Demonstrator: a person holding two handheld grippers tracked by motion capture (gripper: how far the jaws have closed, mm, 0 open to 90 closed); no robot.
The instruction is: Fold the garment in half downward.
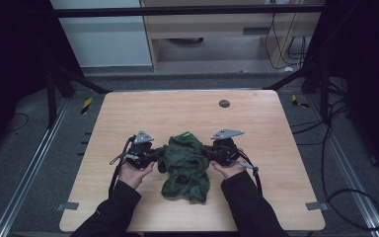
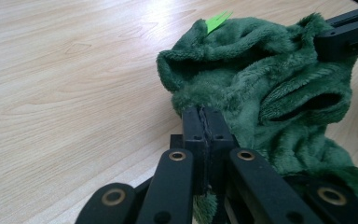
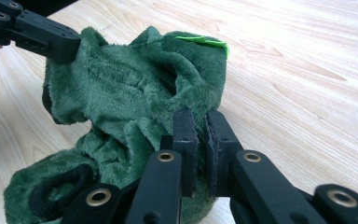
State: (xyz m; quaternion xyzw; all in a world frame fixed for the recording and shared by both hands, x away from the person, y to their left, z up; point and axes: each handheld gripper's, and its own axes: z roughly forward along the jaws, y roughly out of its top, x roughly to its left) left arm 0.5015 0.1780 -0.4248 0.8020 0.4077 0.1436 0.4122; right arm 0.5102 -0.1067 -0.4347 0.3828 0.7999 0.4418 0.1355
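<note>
High view: at the left, the left gripper point(image 1: 159, 154) is seen clamped on the left edge of a dark green plush garment point(image 1: 185, 168), which is bunched near the front middle of the wooden table point(image 1: 128, 113) and partly lifted between the two tools. A bright green tag point(image 1: 189, 133) is seen at the garment's top edge, and no writing on it can be read. At the right, the right gripper point(image 1: 206, 150) is seen pinched on the opposite edge, its jaws nearly closed with the fleece caught between them.
</note>
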